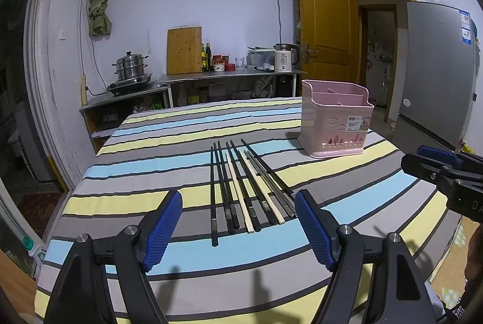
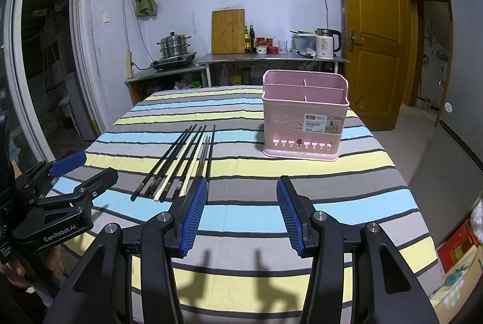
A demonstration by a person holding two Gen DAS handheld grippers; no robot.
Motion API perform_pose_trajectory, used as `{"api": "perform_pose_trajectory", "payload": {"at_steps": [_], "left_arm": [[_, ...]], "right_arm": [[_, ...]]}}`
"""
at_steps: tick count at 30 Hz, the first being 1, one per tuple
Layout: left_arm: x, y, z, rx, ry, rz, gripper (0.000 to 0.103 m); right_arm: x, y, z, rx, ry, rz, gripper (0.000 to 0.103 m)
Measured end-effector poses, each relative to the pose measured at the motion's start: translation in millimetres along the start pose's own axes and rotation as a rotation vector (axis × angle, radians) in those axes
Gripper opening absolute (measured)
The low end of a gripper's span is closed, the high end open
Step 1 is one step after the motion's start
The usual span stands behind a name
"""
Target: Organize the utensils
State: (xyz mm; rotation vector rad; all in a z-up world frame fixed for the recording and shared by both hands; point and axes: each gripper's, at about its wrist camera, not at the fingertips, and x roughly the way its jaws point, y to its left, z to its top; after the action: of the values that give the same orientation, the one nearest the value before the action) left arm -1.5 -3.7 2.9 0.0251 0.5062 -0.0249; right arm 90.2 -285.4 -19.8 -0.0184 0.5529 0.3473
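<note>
Your left gripper (image 1: 238, 229) hangs open and empty just above the near ends of the chopsticks (image 1: 244, 188), which lie side by side on the striped surface (image 1: 145, 167). Your right gripper (image 2: 242, 213) is open too, holding nothing, with the pink basket (image 2: 305, 118) upright at far right, apart from the chopsticks.

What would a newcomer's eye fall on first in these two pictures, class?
Most striking is the row of chopsticks, black and pale ones lying side by side on the striped tablecloth. Beyond them to the right stands an empty pink utensil basket. In the foreground both the left hand-held gripper and right hand-held gripper are open, holding nothing.
</note>
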Motion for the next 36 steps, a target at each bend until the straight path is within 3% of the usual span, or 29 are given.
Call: {"api": "perform_pose_trajectory", "payload": {"at_steps": [36], "left_arm": [[-1.8,-3.9,-0.7,0.008,0.006,-0.014,0.077]], "right_arm": [[-0.2,-1.1,-1.6,-0.003,0.001,-0.01,0.049]]}}
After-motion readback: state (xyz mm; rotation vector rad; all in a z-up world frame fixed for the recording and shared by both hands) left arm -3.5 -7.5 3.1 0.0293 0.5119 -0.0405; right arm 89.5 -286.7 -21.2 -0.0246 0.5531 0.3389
